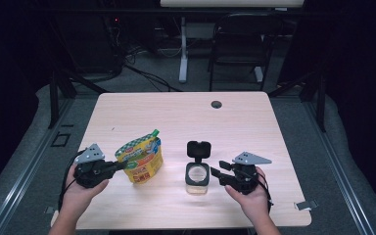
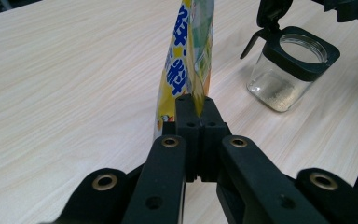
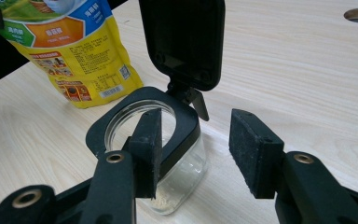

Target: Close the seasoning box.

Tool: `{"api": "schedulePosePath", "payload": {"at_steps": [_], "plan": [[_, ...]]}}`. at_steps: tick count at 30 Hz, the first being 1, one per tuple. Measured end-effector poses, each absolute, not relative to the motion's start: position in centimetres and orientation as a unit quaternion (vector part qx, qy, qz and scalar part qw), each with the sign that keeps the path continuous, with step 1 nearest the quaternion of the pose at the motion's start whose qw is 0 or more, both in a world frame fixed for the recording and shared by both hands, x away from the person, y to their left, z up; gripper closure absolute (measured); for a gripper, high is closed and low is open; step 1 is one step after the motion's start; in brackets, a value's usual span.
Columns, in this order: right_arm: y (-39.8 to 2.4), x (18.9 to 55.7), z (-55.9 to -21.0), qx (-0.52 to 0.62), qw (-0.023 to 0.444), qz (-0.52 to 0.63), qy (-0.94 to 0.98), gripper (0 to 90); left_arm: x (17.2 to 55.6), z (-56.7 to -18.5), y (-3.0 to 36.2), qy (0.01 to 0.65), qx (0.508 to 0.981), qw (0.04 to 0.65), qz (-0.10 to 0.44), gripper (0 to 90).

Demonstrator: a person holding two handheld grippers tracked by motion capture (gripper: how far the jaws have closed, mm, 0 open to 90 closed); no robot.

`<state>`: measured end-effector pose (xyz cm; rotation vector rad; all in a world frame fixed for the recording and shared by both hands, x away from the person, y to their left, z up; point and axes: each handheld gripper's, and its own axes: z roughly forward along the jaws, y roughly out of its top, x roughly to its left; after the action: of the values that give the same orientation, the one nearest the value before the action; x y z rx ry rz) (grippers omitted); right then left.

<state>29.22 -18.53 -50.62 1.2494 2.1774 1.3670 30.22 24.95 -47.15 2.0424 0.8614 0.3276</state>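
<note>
High view: left gripper (image 1: 120, 165) clamps pouch (image 1: 142, 161) edge, right gripper (image 1: 215, 172) just beside jar (image 1: 197, 177) on table (image 1: 176, 117) | left gripper view: jaws pinch upright yellow pouch (image 2: 186, 56), jar (image 2: 289, 70) beyond | right gripper view: jaws parted, one pad over clear jar's (image 3: 168, 154) black rim, lid (image 3: 184, 39) flipped up.

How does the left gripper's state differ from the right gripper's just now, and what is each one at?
The left gripper has its jaws shut on the side edge of the yellow pouch; the right gripper stands open. The right gripper's jaws sit beside the glass jar, one pad against its black collar, the other clear of it. Both are hand-held low over the wooden table.
</note>
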Motion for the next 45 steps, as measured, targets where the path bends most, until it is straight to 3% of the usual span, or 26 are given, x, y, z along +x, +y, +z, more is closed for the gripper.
{"api": "schedulePosePath", "payload": {"at_steps": [17, 45], "plan": [[-18.7, 29.6, -51.4, 0.442, 0.137, 0.468, 0.753, 53.8, 29.9, -46.9, 26.0, 0.344, 0.825, 0.436, 0.106, 86.8], [-18.8, 29.3, -52.2, 0.446, 0.135, 0.459, 0.756, 52.4, 32.0, -49.1, 25.7, 0.407, 0.787, 0.46, 0.051, 54.2]]}}
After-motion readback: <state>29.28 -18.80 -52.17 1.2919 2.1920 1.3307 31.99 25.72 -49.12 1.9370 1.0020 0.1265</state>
